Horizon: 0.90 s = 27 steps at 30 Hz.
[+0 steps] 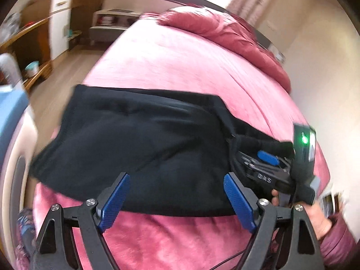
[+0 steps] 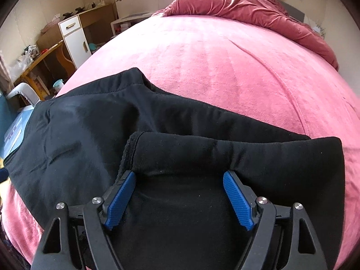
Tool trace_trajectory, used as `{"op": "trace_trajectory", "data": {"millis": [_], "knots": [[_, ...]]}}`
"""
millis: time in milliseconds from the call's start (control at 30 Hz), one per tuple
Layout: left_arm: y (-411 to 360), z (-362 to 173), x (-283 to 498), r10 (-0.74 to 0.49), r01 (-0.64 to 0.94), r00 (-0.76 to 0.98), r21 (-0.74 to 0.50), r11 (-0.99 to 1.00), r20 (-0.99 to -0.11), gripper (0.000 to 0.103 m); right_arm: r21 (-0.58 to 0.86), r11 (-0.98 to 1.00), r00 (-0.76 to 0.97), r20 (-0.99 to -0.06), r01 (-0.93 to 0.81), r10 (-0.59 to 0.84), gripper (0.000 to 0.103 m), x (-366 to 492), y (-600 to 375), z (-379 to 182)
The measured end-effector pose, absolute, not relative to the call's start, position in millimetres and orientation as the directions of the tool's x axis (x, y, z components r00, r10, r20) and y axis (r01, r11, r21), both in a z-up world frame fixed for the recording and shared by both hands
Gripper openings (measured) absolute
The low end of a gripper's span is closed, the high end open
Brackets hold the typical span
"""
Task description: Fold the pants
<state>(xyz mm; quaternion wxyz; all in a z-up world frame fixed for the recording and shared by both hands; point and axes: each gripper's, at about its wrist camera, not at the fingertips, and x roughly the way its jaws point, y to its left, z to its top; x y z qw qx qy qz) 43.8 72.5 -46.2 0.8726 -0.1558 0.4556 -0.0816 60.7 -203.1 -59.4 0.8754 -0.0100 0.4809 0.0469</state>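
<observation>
Here both the left hand-held gripper [image 1: 176,199] and right hand-held gripper [image 2: 180,196] gape empty over black pants [image 2: 90,130].

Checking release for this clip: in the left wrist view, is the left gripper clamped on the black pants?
No: the left gripper stands wide open, its blue pads apart with no fabric pinched, and the black pants lie on the pink bed.

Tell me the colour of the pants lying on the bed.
Black. The pants show best in the right wrist view, folded across the pink bed cover.
</observation>
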Motion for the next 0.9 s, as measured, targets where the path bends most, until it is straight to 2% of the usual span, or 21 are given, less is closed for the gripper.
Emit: {"op": "trace_trajectory", "data": {"millis": [67,200,300,600,767,833,900], "knots": [[96.2,-45.0,38.1,-0.287,-0.063,0.575,-0.392,0.918,-0.766,0.085,0.021,0.996,0.537,-0.841,-0.087,0.065,0.081,59.9,-202.1,-58.4],[144.3,-54.7,30.2,-0.358,-0.168,0.565,-0.529,0.832,-0.743,0.077,0.006,0.996,0.540,-0.840,-0.090,0.054,0.081,58.7,-199.8,-57.3],[179.0,-68.4,22.2,-0.377,-0.282,0.557,-0.595,0.753,-0.740,0.076,0.009,0.996,0.541,-0.839,-0.092,0.058,0.081,57.9,-200.5,-56.4],[227.0,-103.7,12.4,-0.404,-0.479,0.536,-0.661,0.578,-0.742,0.076,0.009,0.997,0.548,-0.835,-0.078,0.051,0.081,59.0,-204.0,-49.0],[233.8,-124.1,17.0,-0.446,-0.534,0.523,-0.687,0.493,-0.727,0.076,0.044,0.998,0.615,-0.786,-0.055,0.068,0.081,45.0,-208.7,-23.5],[236.7,-129.8,19.9,-0.440,-0.560,0.517,-0.679,0.475,-0.734,0.068,0.049,0.997,0.635,-0.768,-0.066,0.079,0.081,37.9,-206.9,-13.6],[237.5,-131.4,25.1,-0.432,-0.566,0.509,-0.667,0.485,-0.745,0.064,0.053,0.996,0.644,-0.760,-0.078,0.091,0.081,32.6,-204.4,-7.6]]}}
